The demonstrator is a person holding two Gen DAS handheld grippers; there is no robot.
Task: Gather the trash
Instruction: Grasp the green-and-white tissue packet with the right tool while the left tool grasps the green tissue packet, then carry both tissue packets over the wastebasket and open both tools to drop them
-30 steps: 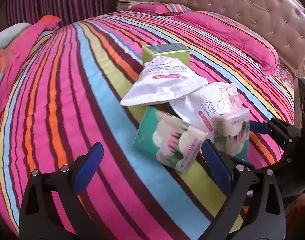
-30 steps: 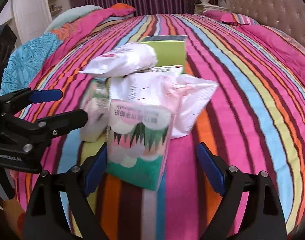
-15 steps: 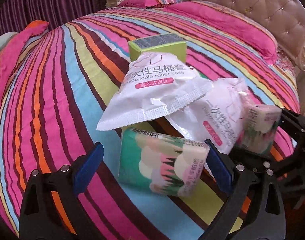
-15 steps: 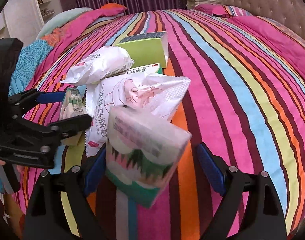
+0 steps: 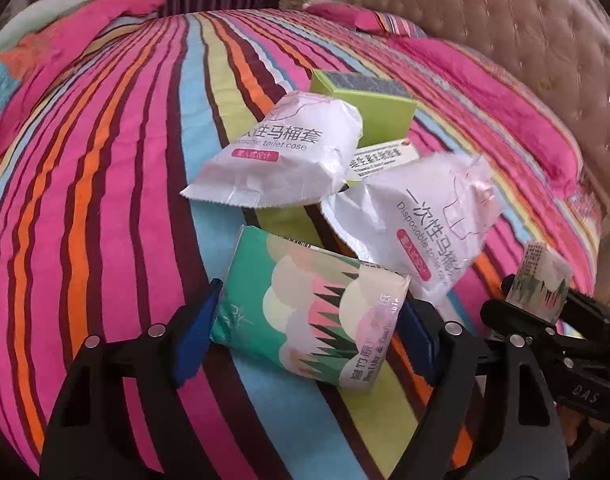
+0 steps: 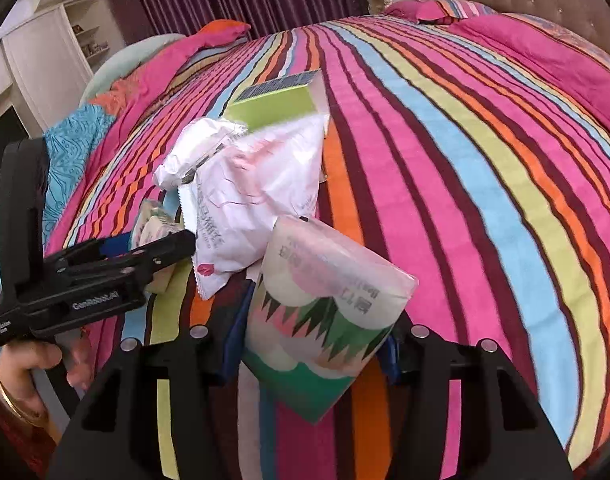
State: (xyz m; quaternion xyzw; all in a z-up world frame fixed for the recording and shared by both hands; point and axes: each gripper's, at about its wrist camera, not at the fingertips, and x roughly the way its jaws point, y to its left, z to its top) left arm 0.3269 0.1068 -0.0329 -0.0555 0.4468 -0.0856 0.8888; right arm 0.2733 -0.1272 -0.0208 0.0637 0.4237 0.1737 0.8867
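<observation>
1. While clamped between blue-padded fingers, the left gripper (image 5: 305,320) holds a soft green plastic tissue pack (image 5: 311,312) lying on the bed.
2. The right gripper (image 6: 311,344) pinches a matching glossy tissue pack (image 6: 325,316), tilted.
3. Beyond lie two crinkled white sachets (image 5: 281,160) and a lime cardboard box (image 5: 369,108) on the striped bedspread (image 5: 105,184).
</observation>
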